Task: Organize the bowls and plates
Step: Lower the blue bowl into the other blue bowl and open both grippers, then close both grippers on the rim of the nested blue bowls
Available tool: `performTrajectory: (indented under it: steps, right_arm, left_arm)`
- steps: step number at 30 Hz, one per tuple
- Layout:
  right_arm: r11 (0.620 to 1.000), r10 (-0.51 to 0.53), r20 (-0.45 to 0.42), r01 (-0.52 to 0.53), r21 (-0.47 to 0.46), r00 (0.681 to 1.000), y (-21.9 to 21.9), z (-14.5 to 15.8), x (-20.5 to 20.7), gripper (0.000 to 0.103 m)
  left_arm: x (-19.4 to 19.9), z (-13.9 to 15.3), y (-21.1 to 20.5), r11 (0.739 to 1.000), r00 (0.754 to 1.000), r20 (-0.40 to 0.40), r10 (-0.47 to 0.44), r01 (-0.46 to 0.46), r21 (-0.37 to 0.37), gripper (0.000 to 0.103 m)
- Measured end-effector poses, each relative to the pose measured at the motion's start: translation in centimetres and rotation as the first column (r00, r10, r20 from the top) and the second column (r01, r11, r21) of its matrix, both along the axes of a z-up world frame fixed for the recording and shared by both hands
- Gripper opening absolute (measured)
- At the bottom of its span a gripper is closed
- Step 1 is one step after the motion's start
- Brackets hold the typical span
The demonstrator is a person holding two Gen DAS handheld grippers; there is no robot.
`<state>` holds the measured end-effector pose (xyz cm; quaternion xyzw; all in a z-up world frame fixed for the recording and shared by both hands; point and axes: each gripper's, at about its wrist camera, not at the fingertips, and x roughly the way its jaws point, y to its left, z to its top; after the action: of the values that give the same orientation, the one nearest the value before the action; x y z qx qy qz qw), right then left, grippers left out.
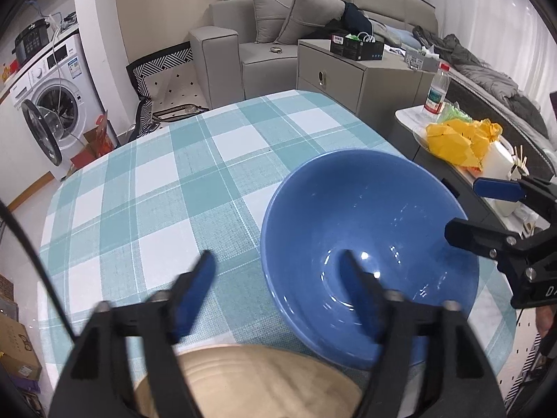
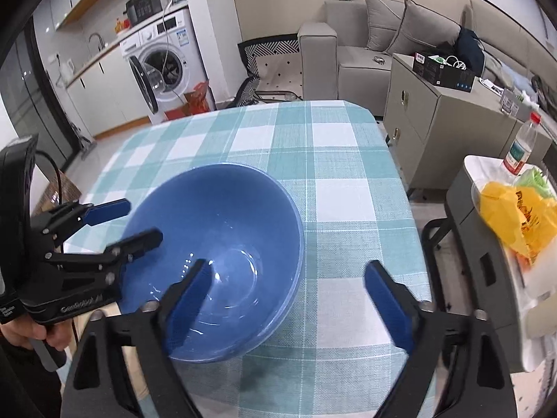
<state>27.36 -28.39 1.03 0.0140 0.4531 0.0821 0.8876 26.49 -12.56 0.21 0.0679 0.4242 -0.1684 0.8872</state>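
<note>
The table [image 1: 146, 188] fills most of both views under a teal and white check cloth, and its near edge is cut off behind the gripper bodies. The sofa [image 1: 278, 35] and grey cabinet [image 1: 348, 80] sit beyond the far edge, and the washer [image 1: 52, 104] stands off to the left with its door hanging open.

The blue bowl [image 1: 369, 250] sits upright on the cloth toward the near right part of the table. In the right wrist view it looks like there's a second rim just under it, so it might be two stacked, can't really tell. A tan plate [image 1: 243, 383] shows at the very bottom of the left view, mostly hidden by the gripper body.

Left gripper [image 1: 282, 292] has its jaws spread wide, one finger over bare cloth and the other over the bowl's inside. Whether it touches the bowl is hard to say. Right gripper [image 2: 289, 303] is also spread wide, one finger over the bowl, one out over the cloth, gripping nothing.

The bottle [image 1: 437, 90] and yellow bag [image 1: 459, 142] sit on a side stand, partly cropped.
</note>
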Motion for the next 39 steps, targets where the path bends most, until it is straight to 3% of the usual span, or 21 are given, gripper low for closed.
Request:
performTrajectory:
  steps: [5, 8, 26, 39]
  right_arm:
    - [0.999, -0.017, 0.017, 0.016, 0.045, 1.0, -1.1, -0.1, -0.5, 0.102]
    - [0.996, -0.027, 0.009, 0.026, 0.086, 1.0, -1.9, -0.5, -0.7, 0.102]
    - [0.972, -0.024, -0.012, 0.026, 0.232, 1.0, -2.4, -2.8, -0.7, 0.102]
    - [0.976, 0.004, -0.044, 0.006, 0.217, 0.999, -0.7, -4.4, -0.1, 0.101]
  left_arm:
    - [-0.3, 0.4, 0.8, 0.999, 1.0, 0.008, 0.011, -0.01, -0.046, 0.1]
    - [-0.4, 0.6, 1.3, 0.997, 1.0, 0.009, 0.022, -0.021, -0.074, 0.103]
    - [-0.1, -1.1, 1.8, 0.989, 0.998, -0.052, 0.039, -0.046, -0.143, 0.103]
    - [0.3, -2.3, 0.9, 0.99, 0.995, -0.085, 0.044, -0.054, -0.131, 0.103]
